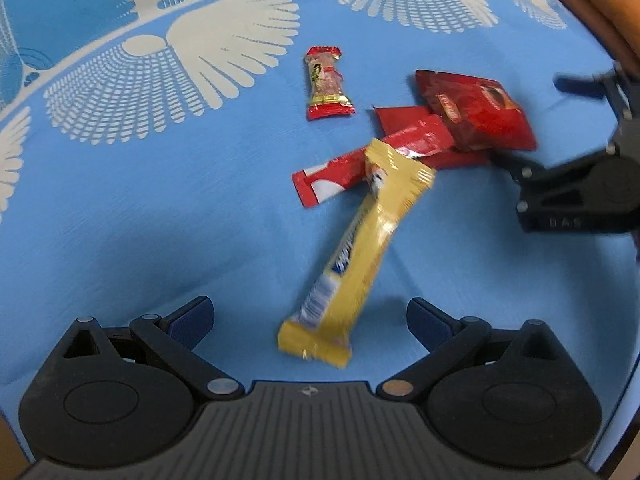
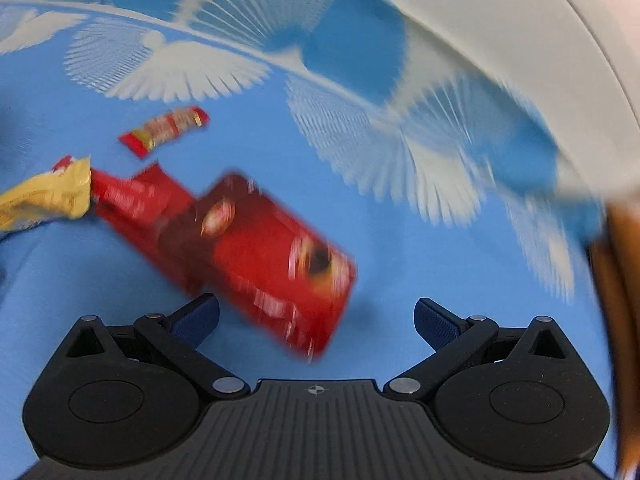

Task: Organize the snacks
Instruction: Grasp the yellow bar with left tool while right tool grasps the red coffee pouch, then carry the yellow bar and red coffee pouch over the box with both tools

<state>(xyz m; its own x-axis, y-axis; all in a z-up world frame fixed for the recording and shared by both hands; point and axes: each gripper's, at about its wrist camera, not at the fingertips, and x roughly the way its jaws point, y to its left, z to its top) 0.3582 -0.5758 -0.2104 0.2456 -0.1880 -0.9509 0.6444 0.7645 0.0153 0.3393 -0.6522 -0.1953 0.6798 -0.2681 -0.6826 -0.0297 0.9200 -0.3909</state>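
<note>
Left wrist view: the yellow bar (image 1: 352,248) lies on the blue cloth (image 1: 160,200) between the left gripper's (image 1: 310,320) wide jaws, its far end overlapping the red packets (image 1: 472,114), where the right gripper (image 2: 316,322) hovers, jaws wide.

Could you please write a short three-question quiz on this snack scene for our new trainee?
1. True or false: the left gripper is shut on the long yellow foil snack bar.
2. Which wrapper lies apart from the pile on the blue patterned cloth? A) the small red and yellow candy wrapper B) the large red snack pouch C) the red and white flat packet
3. Fill in: the right gripper has its jaws ____.

Key: 1 false, its jaws are spread; 2 A; 3 open.
</note>
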